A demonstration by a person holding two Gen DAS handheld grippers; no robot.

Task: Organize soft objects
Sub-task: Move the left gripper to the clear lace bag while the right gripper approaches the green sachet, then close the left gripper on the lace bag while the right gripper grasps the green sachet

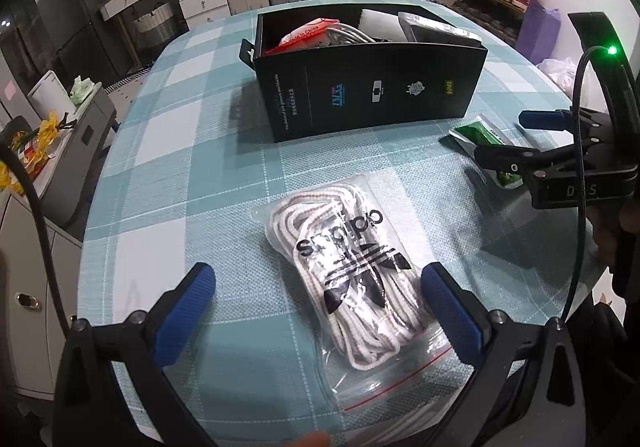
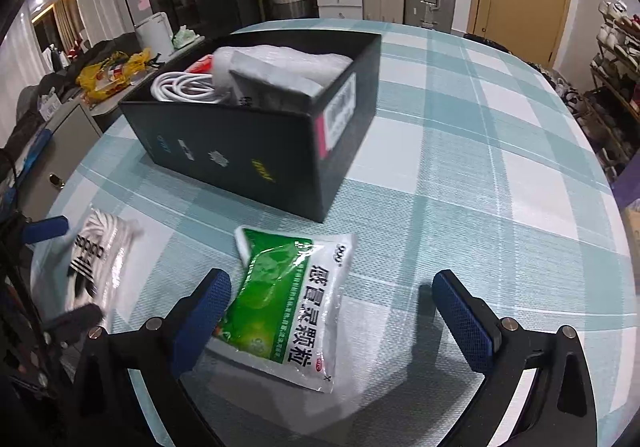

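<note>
Where checked cloth (image 1: 168, 151) lies, crinkly laces bag (image 1: 352, 279)

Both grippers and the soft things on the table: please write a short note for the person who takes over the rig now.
Left gripper: open, low over the bag of shoelaces, its fingers on either side of the bag, not closed on it.
Right gripper: open, empty, over the green sachet; the sachet lies nearer its left finger.
Black box: stands on the checked tablecloth, beyond both items.
Done: the box already holds a white cable and some grey and white packets.
Left: grasp the shoelace bag and the sachet, put both in the box.
</note>
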